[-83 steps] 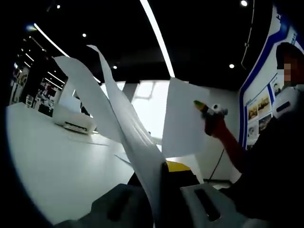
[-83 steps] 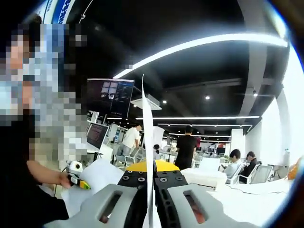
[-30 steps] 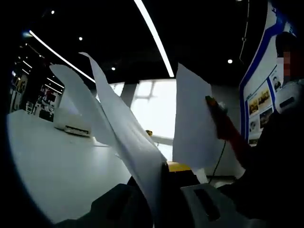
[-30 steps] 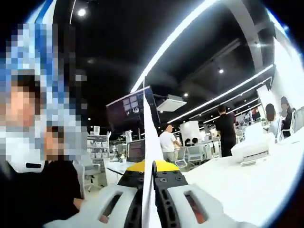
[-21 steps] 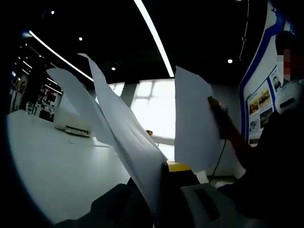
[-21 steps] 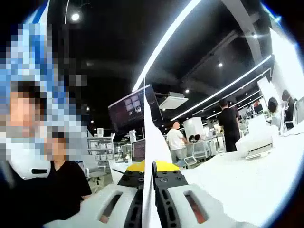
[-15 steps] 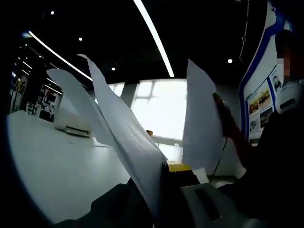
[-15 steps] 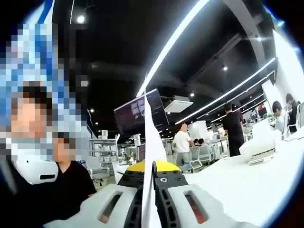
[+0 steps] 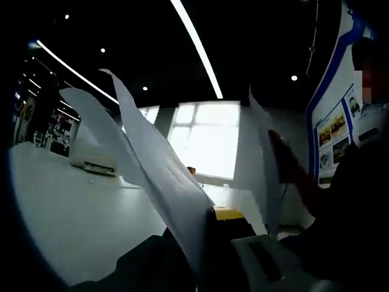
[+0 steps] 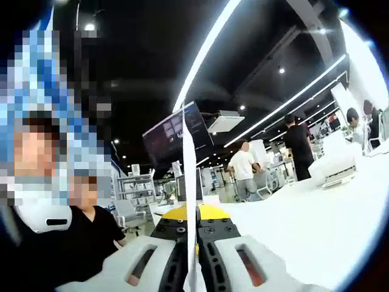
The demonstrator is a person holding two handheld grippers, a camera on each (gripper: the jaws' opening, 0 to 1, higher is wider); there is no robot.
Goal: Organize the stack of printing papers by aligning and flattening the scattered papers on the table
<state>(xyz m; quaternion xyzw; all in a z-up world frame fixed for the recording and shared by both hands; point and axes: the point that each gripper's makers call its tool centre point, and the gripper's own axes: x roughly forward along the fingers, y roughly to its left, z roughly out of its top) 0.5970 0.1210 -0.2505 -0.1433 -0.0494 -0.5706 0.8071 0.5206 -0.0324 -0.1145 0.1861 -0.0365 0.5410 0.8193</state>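
Left gripper (image 9: pixel 206 255) pinching loose sheets (image 9: pixel 164 182) aloft, fanned out – prob. to gather edges before squaring. Right gripper (image 10: pixel 196 255) clamped on single sheet (image 10: pixel 189 182), edge-on – raised off table (image 10: pixel 316 225), likely for merging w/ other bunch.
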